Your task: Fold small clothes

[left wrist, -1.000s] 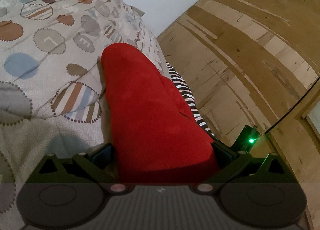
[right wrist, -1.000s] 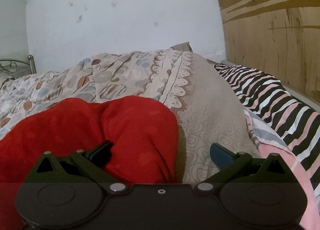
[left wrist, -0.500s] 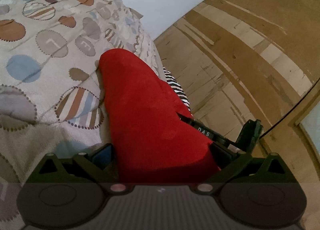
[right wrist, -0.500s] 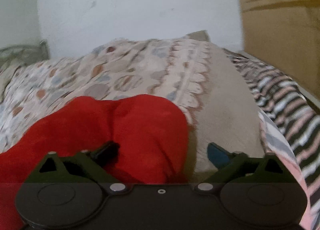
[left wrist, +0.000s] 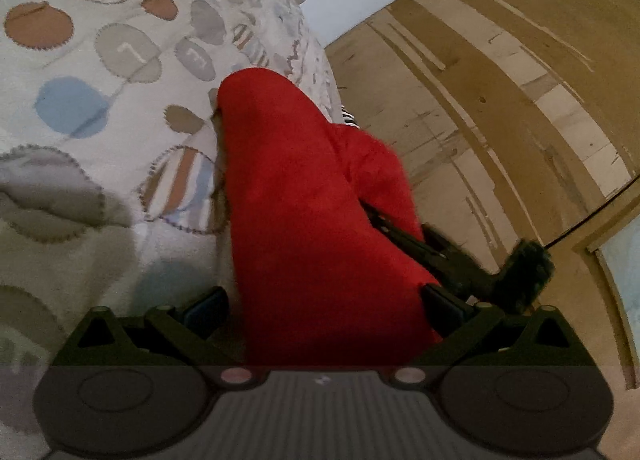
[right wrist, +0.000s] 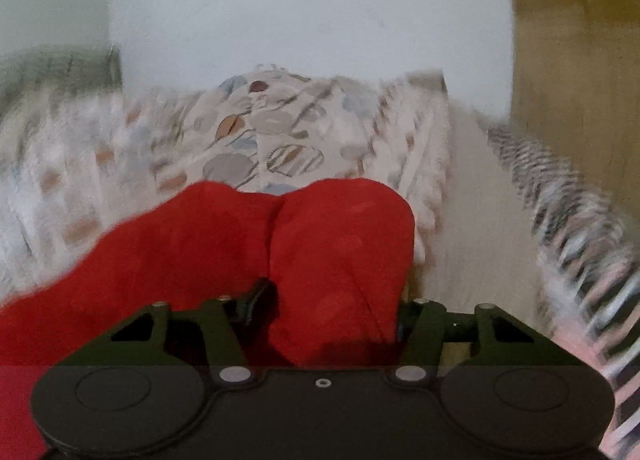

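A red garment (left wrist: 304, 212) lies on the patterned bedspread (left wrist: 92, 92). In the left wrist view it runs from between my left gripper's (left wrist: 324, 304) jaws away toward the wall; the jaws stand wide, one on each side of the cloth. In the right wrist view the red garment (right wrist: 336, 244) bulges between my right gripper's (right wrist: 328, 308) jaws, which have come in against the cloth. The right gripper's black body (left wrist: 460, 260) shows at the garment's right edge in the left wrist view. The right wrist view is blurred.
A striped black, white and pink cloth (right wrist: 580, 220) lies along the bed's right side. A wooden panel (left wrist: 500, 100) stands to the right, a white wall (right wrist: 312, 12) behind. A metal bed frame (right wrist: 56, 64) shows far left.
My right gripper moved left onto the red garment and its jaws closed in from wide open. In the left wrist view the right gripper came further into sight. The left gripper stayed on the cloth.
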Tool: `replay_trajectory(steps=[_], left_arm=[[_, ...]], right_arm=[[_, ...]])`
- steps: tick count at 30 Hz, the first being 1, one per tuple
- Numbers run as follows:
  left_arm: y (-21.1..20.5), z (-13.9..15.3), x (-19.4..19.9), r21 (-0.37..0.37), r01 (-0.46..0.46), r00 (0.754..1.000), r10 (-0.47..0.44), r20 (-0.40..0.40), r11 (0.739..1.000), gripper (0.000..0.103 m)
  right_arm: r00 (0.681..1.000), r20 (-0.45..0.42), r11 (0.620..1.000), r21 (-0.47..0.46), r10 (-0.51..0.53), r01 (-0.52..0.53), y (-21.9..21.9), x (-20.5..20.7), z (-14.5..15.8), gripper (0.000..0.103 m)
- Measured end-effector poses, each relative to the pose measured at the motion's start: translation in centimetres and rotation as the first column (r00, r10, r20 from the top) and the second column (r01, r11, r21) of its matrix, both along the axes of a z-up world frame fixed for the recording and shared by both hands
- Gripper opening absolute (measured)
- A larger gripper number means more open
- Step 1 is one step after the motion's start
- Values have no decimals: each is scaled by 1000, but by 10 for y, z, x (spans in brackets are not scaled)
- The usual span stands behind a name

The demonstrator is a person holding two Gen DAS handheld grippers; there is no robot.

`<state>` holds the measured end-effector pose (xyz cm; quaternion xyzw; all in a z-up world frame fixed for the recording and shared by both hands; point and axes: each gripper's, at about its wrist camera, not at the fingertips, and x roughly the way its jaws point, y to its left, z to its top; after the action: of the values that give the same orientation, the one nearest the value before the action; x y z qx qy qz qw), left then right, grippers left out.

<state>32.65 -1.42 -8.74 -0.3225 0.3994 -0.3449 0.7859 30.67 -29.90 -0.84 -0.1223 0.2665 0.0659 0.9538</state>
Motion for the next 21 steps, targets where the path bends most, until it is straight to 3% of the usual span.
replay_trajectory(steps=[1, 3, 7, 8, 11, 13, 15, 18, 19, 20, 21], left_arm=[[2, 1, 0, 10, -3, 1000, 3, 7, 1000, 103], [3, 0, 1, 13, -5, 1000, 5, 9, 1000, 103], [0, -1, 2, 2, 5, 1000, -5, 6, 1000, 103], [-2, -1, 2, 5, 5, 1000, -5, 13, 1000, 103], [-3, 2, -1, 29, 2, 999, -3, 40, 1000, 103], [-3, 2, -2, 35, 2, 999, -3, 40, 999, 103], [-2, 2, -2, 35, 4, 999, -6, 36, 999, 103], [-3, 3, -4, 51, 7, 999, -10, 50, 999, 103], [-3, 4, -6, 62, 9, 998, -13, 60, 998, 103], [-3, 6, -8, 75, 12, 997, -17, 72, 997, 103], [-4, 7, -9, 88, 9, 996, -17, 84, 996, 103]], right_arm=[[999, 38, 996, -89, 22, -18, 14, -5, -1, 56], [996, 84, 985, -169, 41, -26, 26, -9, -2, 55], [996, 86, 990, -140, 28, -15, 17, -7, -3, 59], [997, 79, 993, -116, 15, -6, 11, -6, -2, 62], [995, 86, 998, -3, -56, 57, -15, -15, 6, 96], [994, 64, 984, 163, -85, 74, -39, -26, 11, 96], [995, 20, 935, 343, -98, 85, -62, -32, 13, 94], [994, -22, 823, 560, -105, 100, -87, -31, 10, 79], [993, -26, 794, 597, -119, 111, -91, -29, 11, 68], [990, -22, 779, 616, -138, 122, -93, -28, 12, 48], [989, -9, 790, 601, -147, 123, -91, -26, 14, 36]])
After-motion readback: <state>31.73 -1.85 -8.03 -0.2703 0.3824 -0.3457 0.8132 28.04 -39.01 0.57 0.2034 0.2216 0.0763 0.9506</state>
